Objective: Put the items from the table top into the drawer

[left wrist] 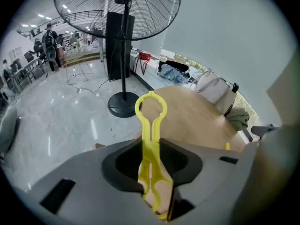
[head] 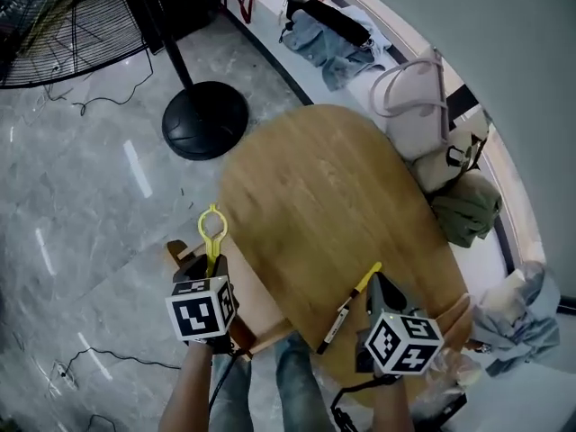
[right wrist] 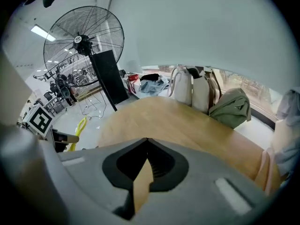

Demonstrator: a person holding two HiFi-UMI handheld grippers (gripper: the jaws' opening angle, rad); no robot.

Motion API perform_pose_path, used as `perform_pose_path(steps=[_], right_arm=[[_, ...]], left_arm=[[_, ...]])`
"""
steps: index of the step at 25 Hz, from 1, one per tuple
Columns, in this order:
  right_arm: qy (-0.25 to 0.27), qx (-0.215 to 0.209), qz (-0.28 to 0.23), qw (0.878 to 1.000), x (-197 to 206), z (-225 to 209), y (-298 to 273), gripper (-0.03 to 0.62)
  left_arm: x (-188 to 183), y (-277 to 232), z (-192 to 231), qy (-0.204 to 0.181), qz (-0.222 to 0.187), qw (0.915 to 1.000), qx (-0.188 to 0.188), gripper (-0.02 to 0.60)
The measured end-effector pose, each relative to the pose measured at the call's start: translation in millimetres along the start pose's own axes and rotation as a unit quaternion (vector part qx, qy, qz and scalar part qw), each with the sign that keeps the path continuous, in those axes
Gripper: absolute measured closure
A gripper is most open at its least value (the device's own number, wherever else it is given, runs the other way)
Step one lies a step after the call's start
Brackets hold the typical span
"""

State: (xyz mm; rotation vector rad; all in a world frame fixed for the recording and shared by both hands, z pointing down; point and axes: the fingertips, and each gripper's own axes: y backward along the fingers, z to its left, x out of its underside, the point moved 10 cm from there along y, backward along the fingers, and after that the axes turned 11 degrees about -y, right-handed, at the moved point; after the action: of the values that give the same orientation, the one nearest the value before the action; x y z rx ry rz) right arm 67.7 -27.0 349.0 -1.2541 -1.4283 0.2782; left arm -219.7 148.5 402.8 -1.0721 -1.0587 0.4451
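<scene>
My left gripper (head: 209, 264) is shut on a yellow plastic clip-shaped tool (head: 212, 230) whose ring end sticks out past the jaws (left wrist: 151, 108). It hangs off the oval wooden table's (head: 315, 196) near-left edge, above a paler wooden panel (head: 261, 300) that may be the drawer. My right gripper (head: 382, 286) is over the table's near edge, its jaws closed tip to tip (right wrist: 147, 142) with nothing between them. A pen with a yellow end (head: 346, 309) lies along that edge, just left of the right gripper. Whether they touch is not visible.
A standing fan's black round base (head: 205, 120) sits on the marble floor beyond the table. Bags (head: 418, 106), a green bundle (head: 465, 207) and clothes (head: 333, 39) line a white ledge along the wall at right. The person's legs (head: 297, 385) are below the table's near edge.
</scene>
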Motion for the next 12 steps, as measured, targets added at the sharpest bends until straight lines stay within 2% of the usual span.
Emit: perform_pose_path(steps=[5, 12], right_arm=[[0.033, -0.025, 0.023, 0.999, 9.5, 26.2, -8.9, 0.589], [0.097, -0.040, 0.044, 0.994, 9.9, 52.5, -22.3, 0.589]], left_arm=[[39.3, 7.6, 17.4, 0.056, 0.007, 0.9984, -0.011, 0.472], [83.1, 5.9, 16.9, 0.123, 0.012, 0.9923, -0.006, 0.472]])
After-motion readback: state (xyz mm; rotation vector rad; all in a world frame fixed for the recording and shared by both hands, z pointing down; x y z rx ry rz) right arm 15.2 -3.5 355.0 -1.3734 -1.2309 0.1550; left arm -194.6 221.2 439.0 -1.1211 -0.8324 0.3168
